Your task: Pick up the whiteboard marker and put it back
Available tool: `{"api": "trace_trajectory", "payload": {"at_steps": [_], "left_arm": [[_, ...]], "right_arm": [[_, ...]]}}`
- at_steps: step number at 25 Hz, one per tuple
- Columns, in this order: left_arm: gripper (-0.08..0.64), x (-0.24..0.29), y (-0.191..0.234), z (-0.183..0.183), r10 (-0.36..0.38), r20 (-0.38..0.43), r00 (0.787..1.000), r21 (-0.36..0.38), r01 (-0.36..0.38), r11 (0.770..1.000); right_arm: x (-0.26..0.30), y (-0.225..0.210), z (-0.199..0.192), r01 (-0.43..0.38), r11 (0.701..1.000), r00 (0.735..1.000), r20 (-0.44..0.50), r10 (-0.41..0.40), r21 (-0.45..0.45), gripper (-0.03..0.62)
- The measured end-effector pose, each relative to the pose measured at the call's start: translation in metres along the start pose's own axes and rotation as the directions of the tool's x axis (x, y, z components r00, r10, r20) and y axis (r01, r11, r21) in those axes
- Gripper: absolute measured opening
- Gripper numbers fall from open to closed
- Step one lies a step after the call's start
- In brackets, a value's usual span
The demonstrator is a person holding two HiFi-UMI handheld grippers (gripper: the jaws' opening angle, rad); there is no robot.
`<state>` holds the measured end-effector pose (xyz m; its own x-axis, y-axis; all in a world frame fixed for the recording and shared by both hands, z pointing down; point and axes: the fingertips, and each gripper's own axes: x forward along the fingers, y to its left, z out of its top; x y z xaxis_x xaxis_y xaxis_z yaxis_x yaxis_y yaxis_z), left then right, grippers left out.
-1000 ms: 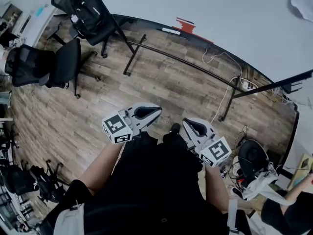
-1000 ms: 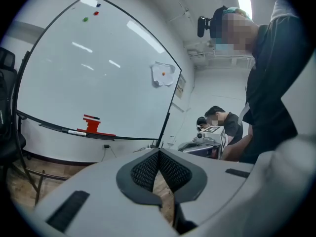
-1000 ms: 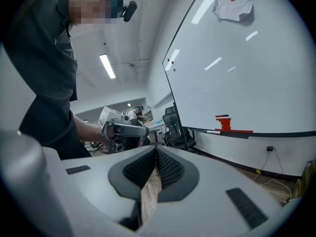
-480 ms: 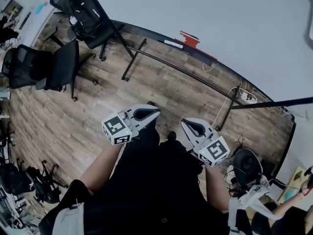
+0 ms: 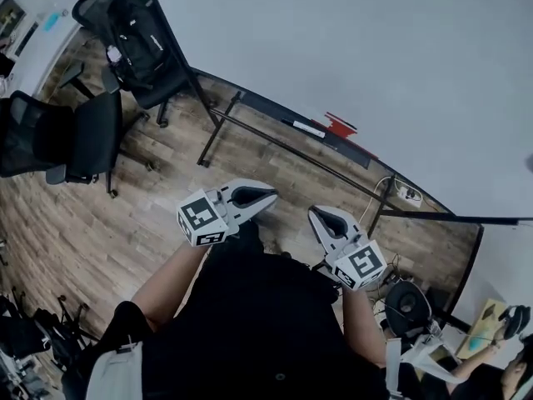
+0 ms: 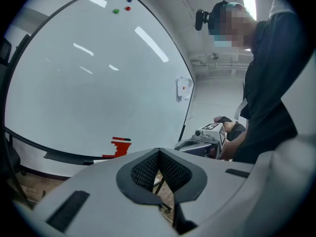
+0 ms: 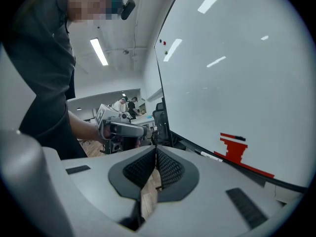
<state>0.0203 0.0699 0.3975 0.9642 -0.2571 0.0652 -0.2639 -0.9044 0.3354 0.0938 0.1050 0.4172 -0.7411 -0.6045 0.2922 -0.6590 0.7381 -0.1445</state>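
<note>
whiteboard point(image 5: 375, 73): huge, fills most of the head view, with a dark ledge point(image 5: 266, 112) running along its bottom edge.
left gripper point(image 5: 268, 192): jaws pressed fully together, nothing between them, held out in front of the person's body.
right gripper point(image 5: 314, 213): same deal, jaws closed on nothing, just beside the left one.
red thing point(image 5: 340, 125): sits on the ledge, against the board.
whiteboard marker point(image 5: 309, 128): lies flat on the ledge right next to the red thing, well apart from both sets of fingers, with bare wood floor point(image 5: 150, 215) between.
view differences: the right gripper view shows the marker clearly, a white barrel with a dark end. In the left gripper view I can see the red thing, but I can't pick the marker out for sure. Only the head view shows both grippers and the gap to the board.
</note>
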Motion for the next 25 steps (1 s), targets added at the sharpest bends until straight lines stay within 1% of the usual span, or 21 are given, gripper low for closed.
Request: {"api": "trace_trajectory", "payload": {"at_steps": [4, 10, 13, 17, 21, 25], "left_arm": [[0.011, -0.015, 0.035, 0.011, -0.009, -0.010, 1.000, 0.005, 0.010, 1.000], [0.010, -0.019, 0.070, 0.015, -0.057, -0.015, 0.998, -0.023, 0.057, 0.998], [0.011, -0.013, 0.086, 0.018, -0.067, -0.012, 0.998, -0.032, 0.067, 0.997], [0.011, -0.003, 0.101, 0.013, -0.058, -0.008, 0.998, -0.042, 0.058, 0.997], [0.011, 0.011, 0.108, 0.009, -0.027, -0.021, 0.999, -0.040, 0.026, 0.999], [0.010, 0.030, 0.105, 0.022, 0.015, -0.020, 1.000, -0.025, -0.015, 1.000]], "right_arm": [[0.033, 0.000, 0.025, -0.031, 0.999, 0.999, 0.035, 0.032, -0.017, 0.018], [0.058, -0.015, 0.044, 0.033, 0.999, 0.999, 0.036, -0.032, -0.037, 0.018], [0.063, -0.026, 0.045, 0.059, 0.998, 0.998, 0.020, -0.058, -0.026, 0.018], [0.069, -0.043, 0.036, 0.062, 0.998, 0.998, -0.015, -0.062, -0.015, 0.018], [0.071, -0.061, 0.028, 0.033, 0.999, 0.999, -0.016, -0.034, -0.025, 0.018], [0.074, -0.076, 0.028, -0.034, 0.999, 0.999, -0.008, 0.034, -0.037, 0.018]]}}
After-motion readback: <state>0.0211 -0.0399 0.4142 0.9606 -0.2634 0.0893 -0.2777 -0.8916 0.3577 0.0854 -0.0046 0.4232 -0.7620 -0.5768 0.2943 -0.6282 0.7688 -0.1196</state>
